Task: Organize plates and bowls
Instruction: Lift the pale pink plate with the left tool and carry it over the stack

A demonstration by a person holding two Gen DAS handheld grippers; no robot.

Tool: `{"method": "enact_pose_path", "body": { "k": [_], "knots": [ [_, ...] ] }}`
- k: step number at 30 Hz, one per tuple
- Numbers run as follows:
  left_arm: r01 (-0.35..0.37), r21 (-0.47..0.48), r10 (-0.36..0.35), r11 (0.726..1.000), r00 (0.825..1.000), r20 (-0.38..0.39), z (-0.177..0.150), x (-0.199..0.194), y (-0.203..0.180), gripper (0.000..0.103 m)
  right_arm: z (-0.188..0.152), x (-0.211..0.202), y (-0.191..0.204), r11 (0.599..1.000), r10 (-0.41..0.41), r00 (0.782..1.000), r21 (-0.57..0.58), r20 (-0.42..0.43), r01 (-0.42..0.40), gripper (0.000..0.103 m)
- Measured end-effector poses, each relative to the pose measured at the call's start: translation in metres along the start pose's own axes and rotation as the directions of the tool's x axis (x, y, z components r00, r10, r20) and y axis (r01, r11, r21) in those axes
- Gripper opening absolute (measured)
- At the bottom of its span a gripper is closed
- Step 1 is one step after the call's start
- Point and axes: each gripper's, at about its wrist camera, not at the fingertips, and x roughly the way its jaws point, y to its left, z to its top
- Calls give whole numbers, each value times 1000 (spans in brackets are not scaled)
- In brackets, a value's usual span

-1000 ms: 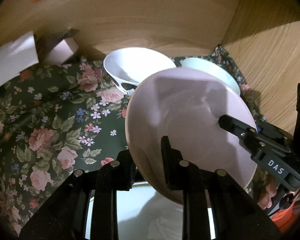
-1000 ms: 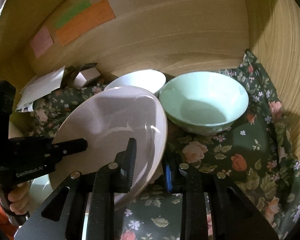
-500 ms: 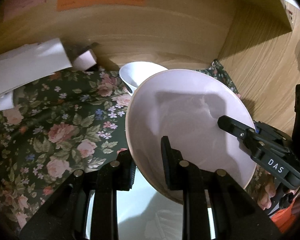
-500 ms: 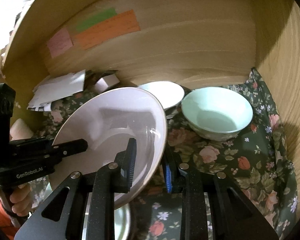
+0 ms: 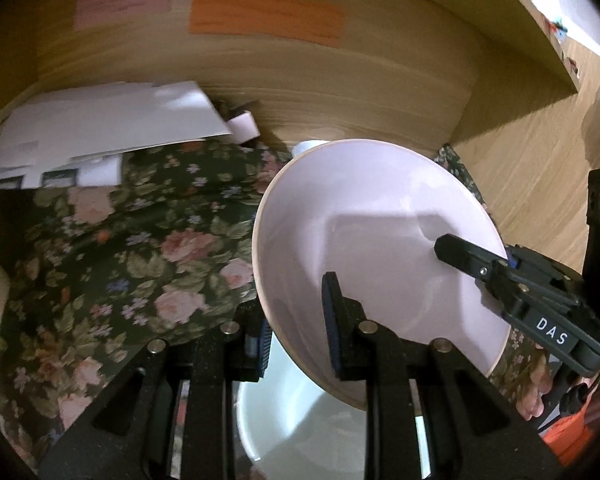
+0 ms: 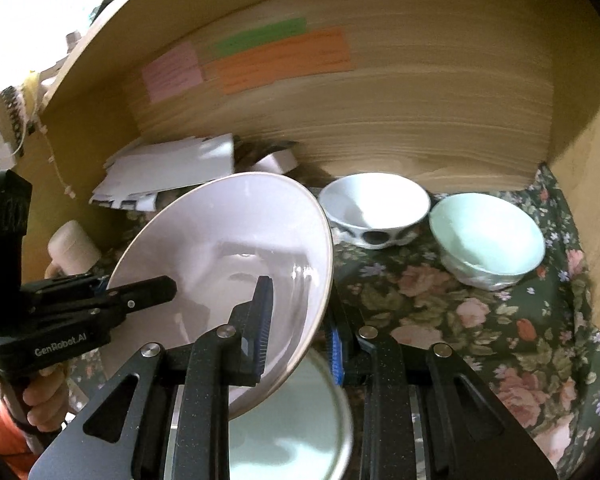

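A pale pink plate (image 5: 364, 240) (image 6: 228, 264) hangs tilted above the floral cloth, held from both sides. My left gripper (image 5: 296, 320) is shut on its near-left rim, and my right gripper (image 6: 300, 320) is shut on the opposite rim. Each gripper shows in the other's view, reaching over the plate's face. Under the plate lies a pale mint plate (image 5: 300, 412) (image 6: 292, 420). At the back stand a white bowl (image 6: 374, 208) and a mint bowl (image 6: 486, 236); only the white bowl's rim (image 5: 312, 145) peeks over the pink plate in the left wrist view.
This is a wooden cubby with a back wall (image 6: 380, 112) carrying coloured sticky notes (image 5: 266, 16) and a side wall (image 5: 540, 184) at the right. White papers (image 5: 104, 120) and a small box (image 5: 244, 126) lie at the back left. A floral cloth (image 5: 132, 248) covers the floor.
Both grippers have lifted the pink plate and drawn it back from the rear wall. The bowls now look smaller and farther, and more of the wall and its notes shows.
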Motion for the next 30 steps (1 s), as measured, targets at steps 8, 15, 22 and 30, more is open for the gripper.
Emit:
{"method": "enact_pose_path", "body": {
  "k": [8,15,22,30],
  "knots": [
    [-42,-45,43,998,998,36,-22,-26,34,23,-8,9,36,998,49,999,-46,-22,-50,22],
    [-76,-78,81,994,995,53,-41,-46,62,23,-14,18,69,993,89,995,-80,-39,-91,22],
    [-105,-109,111,988,993,49,-57,-59,88,23,-21,30,96,986,116,991,-111,-66,-123,22],
    [-143,-148,149,979,988,32,-72,-69,117,23,-27,47,122,976,149,982,-143,-111,-165,22]
  ]
}}
